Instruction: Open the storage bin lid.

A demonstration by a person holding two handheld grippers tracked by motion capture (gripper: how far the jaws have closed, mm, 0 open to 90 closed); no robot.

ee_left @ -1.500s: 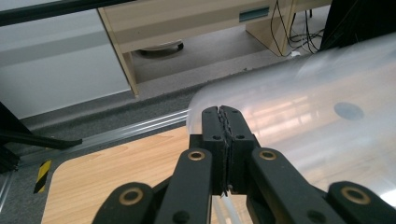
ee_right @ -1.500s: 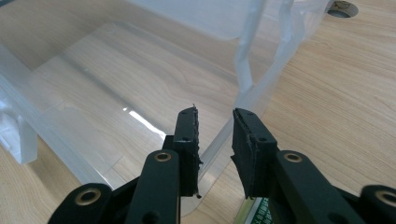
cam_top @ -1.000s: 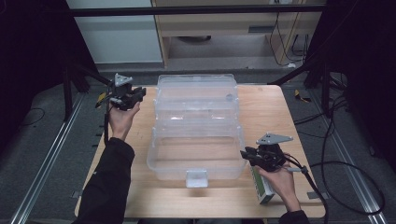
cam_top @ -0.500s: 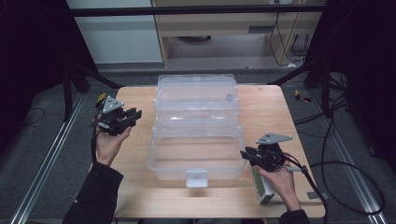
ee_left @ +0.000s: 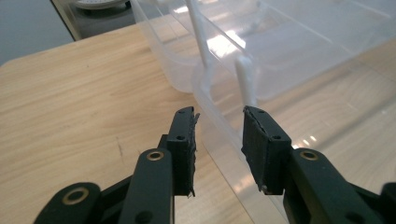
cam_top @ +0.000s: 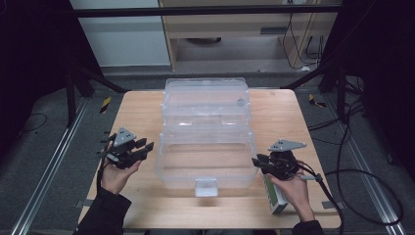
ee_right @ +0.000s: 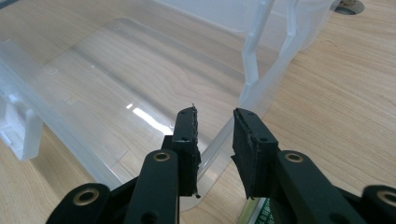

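Observation:
A clear plastic box [cam_top: 205, 105] lies open on the wooden table [cam_top: 137, 112], its near half [cam_top: 208, 164] flat toward me with a latch tab [cam_top: 206, 186] at the front. My left gripper [cam_top: 146, 146] [ee_left: 218, 119] is at that half's left edge. Its jaws have just been opening, and the clear rim [ee_left: 212, 100] runs through the gap untouched. My right gripper [cam_top: 258, 164] [ee_right: 214, 119] is at the right edge, jaws apart, with the rim [ee_right: 219, 140] in the gap and no pad pressing on it.
A small green and white carton [cam_top: 275, 198] lies on the table under my right hand. The table's front edge is close to both hands. Dark floor, metal rails and cables surround the table.
My left hand has come down and toward me, from the table's far left to the near half's left edge, and its jaws have spread wider. The right hand has kept still.

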